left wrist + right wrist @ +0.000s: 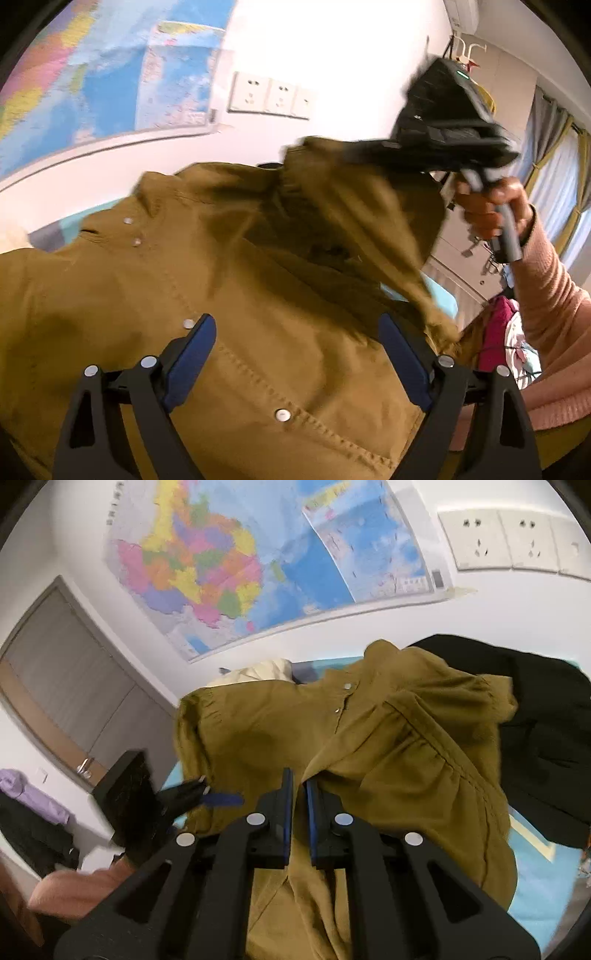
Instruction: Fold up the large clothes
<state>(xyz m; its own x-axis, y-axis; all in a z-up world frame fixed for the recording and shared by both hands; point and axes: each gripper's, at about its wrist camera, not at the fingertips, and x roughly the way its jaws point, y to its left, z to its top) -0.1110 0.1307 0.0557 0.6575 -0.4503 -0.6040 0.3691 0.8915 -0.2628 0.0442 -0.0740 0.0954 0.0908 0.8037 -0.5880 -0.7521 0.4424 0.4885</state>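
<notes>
Mustard-brown snap-button garment point(388, 746), rumpled and gathered, spread over a turquoise surface, one sleeve lifted

Light blue surface point(535, 878), perhaps a bed, mustard jacket point(277, 731) and black garment point(546, 746) on it

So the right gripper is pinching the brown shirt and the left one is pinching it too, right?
Not quite. The right gripper is shut on the brown shirt, but the left gripper is open, its fingers spread wide over the cloth. The left wrist view shows it.
</notes>
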